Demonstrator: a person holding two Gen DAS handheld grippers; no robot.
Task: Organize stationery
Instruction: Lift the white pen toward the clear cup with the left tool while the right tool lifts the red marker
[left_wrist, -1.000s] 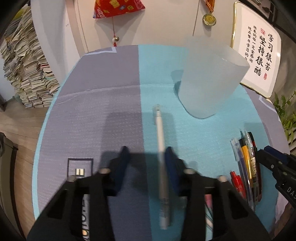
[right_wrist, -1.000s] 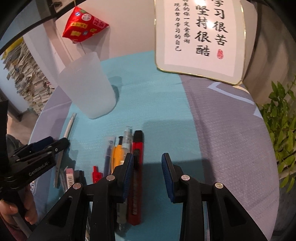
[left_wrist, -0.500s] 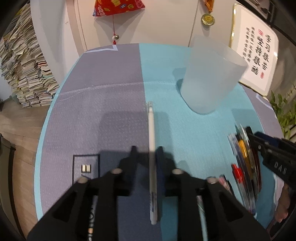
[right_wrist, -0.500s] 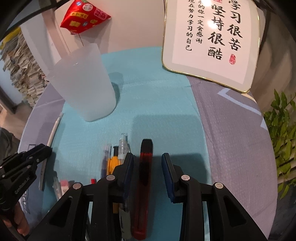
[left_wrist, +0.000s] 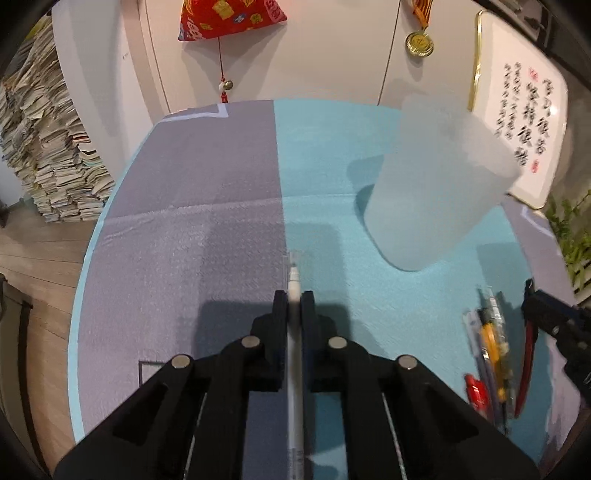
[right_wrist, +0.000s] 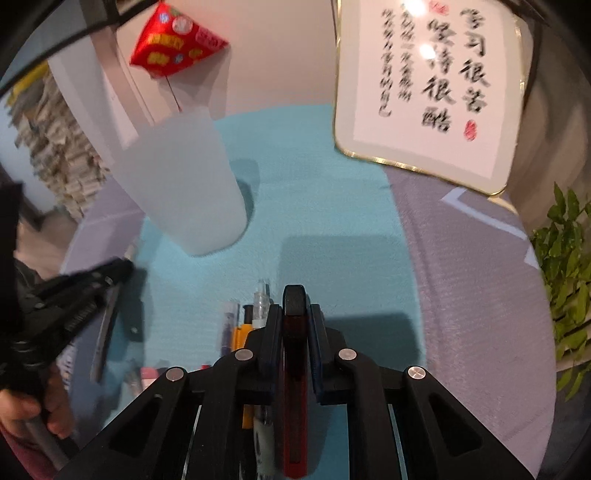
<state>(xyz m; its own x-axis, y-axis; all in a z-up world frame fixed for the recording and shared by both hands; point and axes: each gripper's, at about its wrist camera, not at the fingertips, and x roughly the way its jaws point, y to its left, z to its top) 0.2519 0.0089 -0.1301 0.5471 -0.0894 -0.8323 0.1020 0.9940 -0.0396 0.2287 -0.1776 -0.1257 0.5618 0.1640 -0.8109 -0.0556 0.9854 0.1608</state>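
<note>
Clamping tight — left gripper (left_wrist: 294, 297) pinches the white pen (left_wrist: 294, 286), right gripper (right_wrist: 294, 314) the red utility knife (right_wrist: 294, 325).

A round table (left_wrist: 155, 258) is seen, covered by a cloth in grey and turquoise panels. Behind it a pale wall (left_wrist: 325, 55) is lit evenly, and a red cloth ornament (left_wrist: 229, 14) with a tassel is hung on it, beside a gold medal (left_wrist: 419, 43) on a ribbon. A gold-framed board of black calligraphy (right_wrist: 432, 85) is leaned against the wall at the table's far edge. A tall stack of books and papers (left_wrist: 48, 147) is piled on the wooden floor (left_wrist: 33, 266) at the left. Green plant leaves (right_wrist: 565, 243) are seen at the right.
</note>
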